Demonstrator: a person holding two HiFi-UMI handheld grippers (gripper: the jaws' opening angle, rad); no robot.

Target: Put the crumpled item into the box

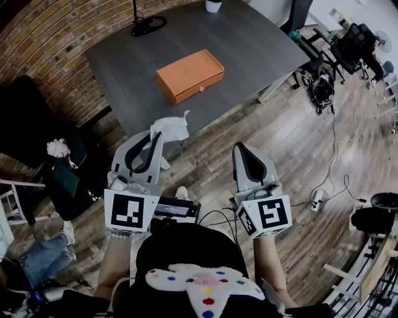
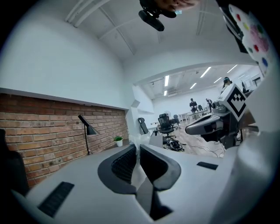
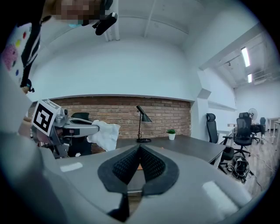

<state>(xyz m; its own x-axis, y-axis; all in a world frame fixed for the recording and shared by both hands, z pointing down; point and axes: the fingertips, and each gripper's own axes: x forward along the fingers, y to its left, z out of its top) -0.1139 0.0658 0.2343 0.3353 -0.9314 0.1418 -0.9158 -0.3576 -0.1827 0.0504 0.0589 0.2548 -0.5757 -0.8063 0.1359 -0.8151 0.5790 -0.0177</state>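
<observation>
A white crumpled tissue (image 1: pixel 170 128) sticks out of my left gripper (image 1: pixel 157 133), which is shut on it just off the near edge of the dark table (image 1: pixel 249 43). In the left gripper view the crumpled tissue (image 2: pixel 136 141) shows between the pads. From the right gripper view the tissue (image 3: pixel 104 134) hangs from the left gripper's tip. The orange box (image 1: pixel 189 75) lies closed-looking on the table's middle, well ahead of both grippers. My right gripper (image 1: pixel 239 151) is shut and empty, held over the floor to the right.
A small white plant pot (image 1: pixel 213 5) and a lamp base (image 1: pixel 148 25) stand at the table's far edge. A brick wall (image 1: pixel 43 43) runs on the left. Office chairs (image 1: pixel 351 46) and cables (image 1: pixel 329 149) crowd the wooden floor at right.
</observation>
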